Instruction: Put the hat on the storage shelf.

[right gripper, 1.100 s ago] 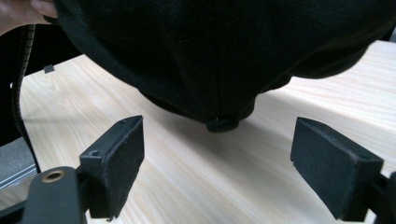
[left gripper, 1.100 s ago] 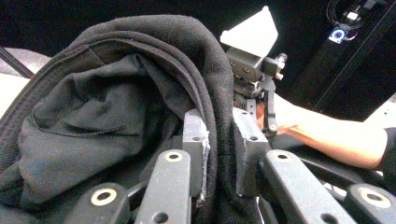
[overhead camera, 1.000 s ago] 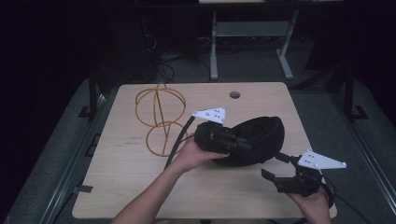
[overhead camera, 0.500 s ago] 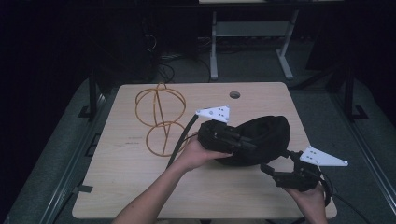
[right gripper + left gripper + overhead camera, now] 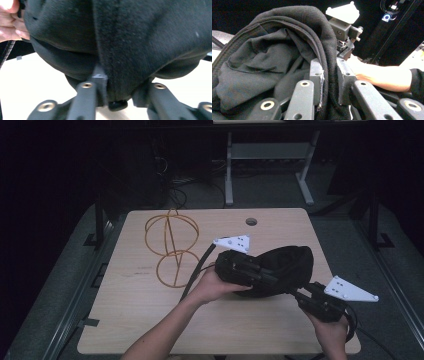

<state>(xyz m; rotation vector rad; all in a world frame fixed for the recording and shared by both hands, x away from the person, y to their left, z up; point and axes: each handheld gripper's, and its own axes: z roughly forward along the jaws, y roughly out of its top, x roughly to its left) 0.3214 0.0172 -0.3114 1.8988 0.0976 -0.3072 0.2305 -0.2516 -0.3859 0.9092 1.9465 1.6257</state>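
Wooden table [image 5: 125,320] bears an orange wire frame [image 5: 170,247] beside black cloth [image 5: 285,270] pinched by left tool [image 5: 329,85] and right tool [image 5: 120,97].

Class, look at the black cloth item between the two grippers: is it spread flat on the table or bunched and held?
Bunched and held. The black cloth item sits humped and folded, with the left gripper and the right gripper each clamped on a fold of it.
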